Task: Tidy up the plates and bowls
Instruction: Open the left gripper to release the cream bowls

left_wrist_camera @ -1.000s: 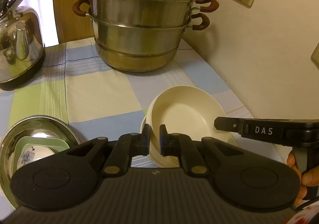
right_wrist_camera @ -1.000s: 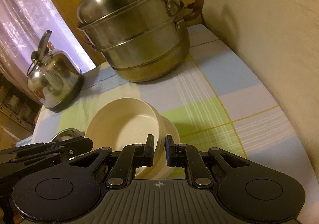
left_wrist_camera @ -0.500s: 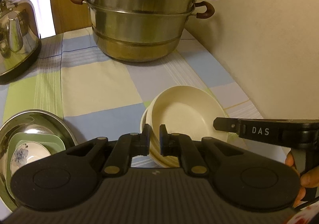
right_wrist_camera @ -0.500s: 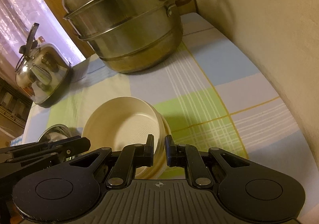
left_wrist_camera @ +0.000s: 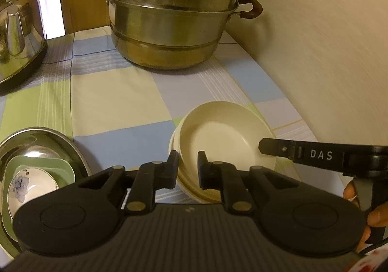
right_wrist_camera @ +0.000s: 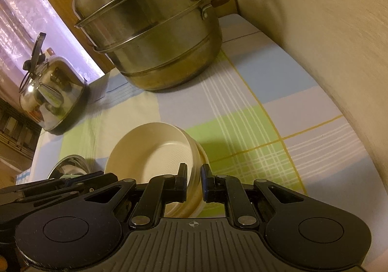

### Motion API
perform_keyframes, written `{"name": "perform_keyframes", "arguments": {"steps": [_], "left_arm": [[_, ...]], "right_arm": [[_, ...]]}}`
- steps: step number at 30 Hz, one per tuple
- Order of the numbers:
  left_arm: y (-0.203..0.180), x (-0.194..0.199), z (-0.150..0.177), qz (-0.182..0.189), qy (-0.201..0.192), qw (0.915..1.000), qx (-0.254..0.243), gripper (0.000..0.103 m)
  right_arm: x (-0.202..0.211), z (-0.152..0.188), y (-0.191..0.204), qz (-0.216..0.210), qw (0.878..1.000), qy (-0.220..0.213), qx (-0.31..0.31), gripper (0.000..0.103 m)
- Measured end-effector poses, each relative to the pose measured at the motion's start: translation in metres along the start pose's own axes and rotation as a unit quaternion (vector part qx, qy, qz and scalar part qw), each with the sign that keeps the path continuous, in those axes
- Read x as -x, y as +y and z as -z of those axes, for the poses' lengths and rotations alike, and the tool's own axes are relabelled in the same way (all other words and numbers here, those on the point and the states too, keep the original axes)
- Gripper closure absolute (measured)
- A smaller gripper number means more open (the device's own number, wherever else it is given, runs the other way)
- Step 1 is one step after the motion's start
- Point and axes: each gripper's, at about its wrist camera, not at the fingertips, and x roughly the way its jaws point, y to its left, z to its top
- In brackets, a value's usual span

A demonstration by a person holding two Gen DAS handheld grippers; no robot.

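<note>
A stack of cream bowls [left_wrist_camera: 218, 141] is tilted above the checked tablecloth; it also shows in the right wrist view [right_wrist_camera: 155, 151]. My left gripper [left_wrist_camera: 188, 166] is shut on the stack's near left rim. My right gripper [right_wrist_camera: 194, 180] is shut on the stack's right rim; its side shows at the right of the left wrist view [left_wrist_camera: 315, 154]. A steel basin [left_wrist_camera: 60, 141] at the lower left holds a green square dish [left_wrist_camera: 63, 167] and a white floral bowl [left_wrist_camera: 31, 187].
A large steel steamer pot [left_wrist_camera: 169, 17] with brown handles stands at the back, against the wall [left_wrist_camera: 327, 66]. A steel kettle [left_wrist_camera: 19, 37] stands at the back left. The tablecloth [left_wrist_camera: 109, 102] between them and the bowls is bare.
Both grippers have carried the bowl stack forward toward the steamer pot, which now looks larger. The grips on the rim are unchanged.
</note>
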Motion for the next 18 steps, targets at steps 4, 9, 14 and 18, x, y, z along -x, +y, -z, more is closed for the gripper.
{"name": "perform_keyframes", "arguments": {"steps": [4, 9, 14, 18], "left_arm": [[0.001, 0.002, 0.000, 0.001, 0.000, 1.0000, 0.005, 0.087], [0.003, 0.011, 0.000, 0.003, -0.008, 0.9999, 0.009, 0.083], [0.002, 0.023, 0.003, 0.003, -0.014, 0.9998, 0.014, 0.073], [0.000, 0.034, 0.009, 0.003, -0.016, 0.9998, 0.013, 0.066]], "right_arm": [[0.005, 0.003, -0.001, -0.006, 1.000, -0.010, -0.002, 0.090], [0.010, 0.007, -0.003, -0.009, 1.000, -0.015, -0.008, 0.076], [0.020, 0.011, -0.003, -0.008, 1.000, -0.027, -0.007, 0.056], [0.030, 0.014, -0.006, -0.016, 0.999, -0.032, -0.013, 0.050]]}}
